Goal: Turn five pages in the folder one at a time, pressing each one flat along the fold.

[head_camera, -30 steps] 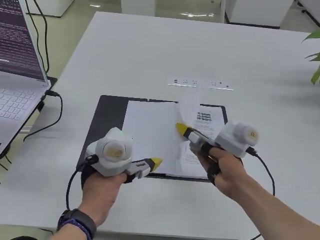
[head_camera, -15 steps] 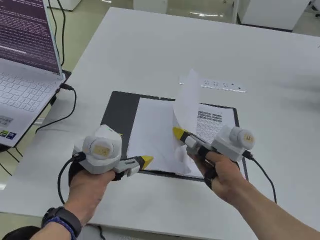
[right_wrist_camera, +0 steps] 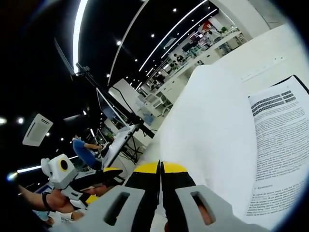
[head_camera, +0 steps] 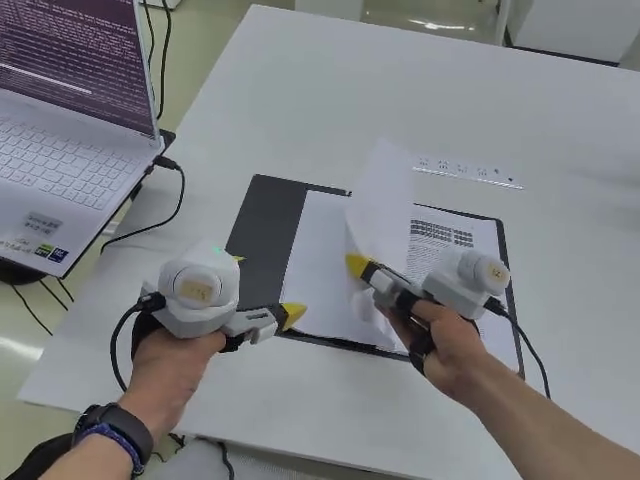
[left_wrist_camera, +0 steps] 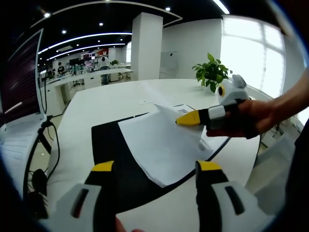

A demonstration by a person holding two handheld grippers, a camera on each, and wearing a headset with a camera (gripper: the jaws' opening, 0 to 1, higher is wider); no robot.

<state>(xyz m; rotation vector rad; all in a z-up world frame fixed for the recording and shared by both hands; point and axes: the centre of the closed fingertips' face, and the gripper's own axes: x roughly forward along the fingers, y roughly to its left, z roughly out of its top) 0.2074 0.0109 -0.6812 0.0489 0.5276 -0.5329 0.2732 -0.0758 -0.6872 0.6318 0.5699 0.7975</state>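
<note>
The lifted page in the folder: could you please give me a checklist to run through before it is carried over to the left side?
1. Right hand-held gripper shut on the lifted page: ok.
2. Only one sheet in the grip: cannot tell, the edge at the jaws is too small to see.
3. Left hand-held gripper open and holding nothing, ready to press: ok.
4. Left-hand page flat, nothing lying on it: ok.
5. Folder open flat on the table: ok.
6. Laptop cable apart from the folder: ok.
</note>
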